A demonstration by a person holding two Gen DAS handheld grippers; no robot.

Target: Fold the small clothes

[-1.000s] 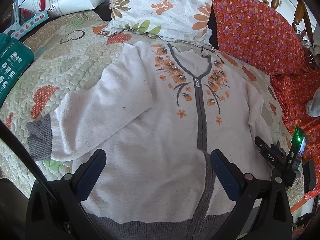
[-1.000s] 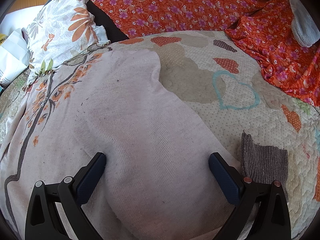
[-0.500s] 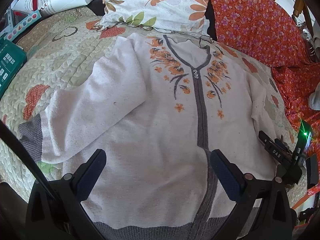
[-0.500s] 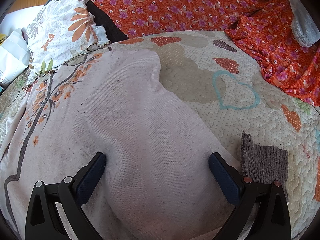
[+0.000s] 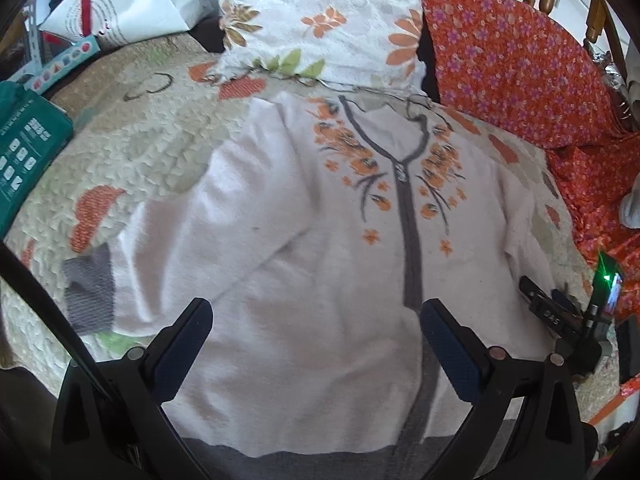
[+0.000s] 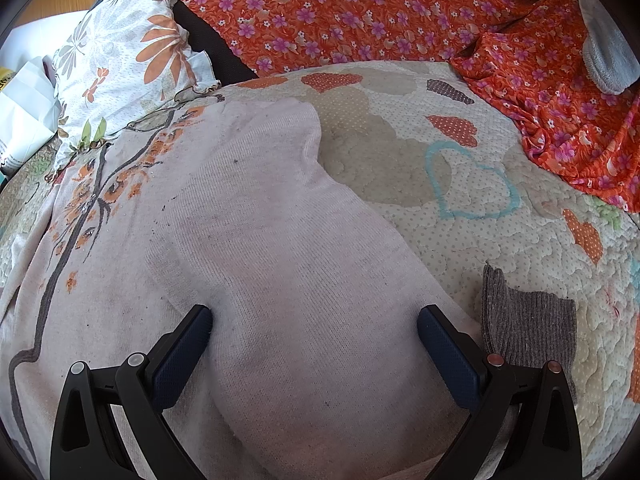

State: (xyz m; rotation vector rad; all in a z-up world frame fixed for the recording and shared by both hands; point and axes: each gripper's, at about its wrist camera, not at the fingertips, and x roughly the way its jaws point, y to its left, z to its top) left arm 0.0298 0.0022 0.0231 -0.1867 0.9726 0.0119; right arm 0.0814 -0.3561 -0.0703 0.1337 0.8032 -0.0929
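A pale pink knitted cardigan (image 5: 320,264) with a grey zip band, grey cuffs and orange flower embroidery lies flat, front up, on a quilted bedspread. My left gripper (image 5: 316,320) hovers open over its lower body, near the grey hem. Its left sleeve ends in a grey cuff (image 5: 90,292). In the right wrist view my right gripper (image 6: 314,324) stands open above the other sleeve (image 6: 288,248), whose grey cuff (image 6: 528,328) lies just right of the right finger. The right gripper's body (image 5: 568,320) shows at the cardigan's right edge. Nothing is held.
A floral pillow (image 5: 328,20) lies past the collar. An orange flowered cloth (image 6: 400,12) covers the bed's back and right side. A green box (image 5: 24,156) and a white paper bag (image 5: 120,4) sit at the left. The bedspread (image 6: 460,184) is bare right of the sleeve.
The left gripper's view has shifted: it first drew back toward the hem, then moved forward over the cardigan again. The right gripper has stayed still.
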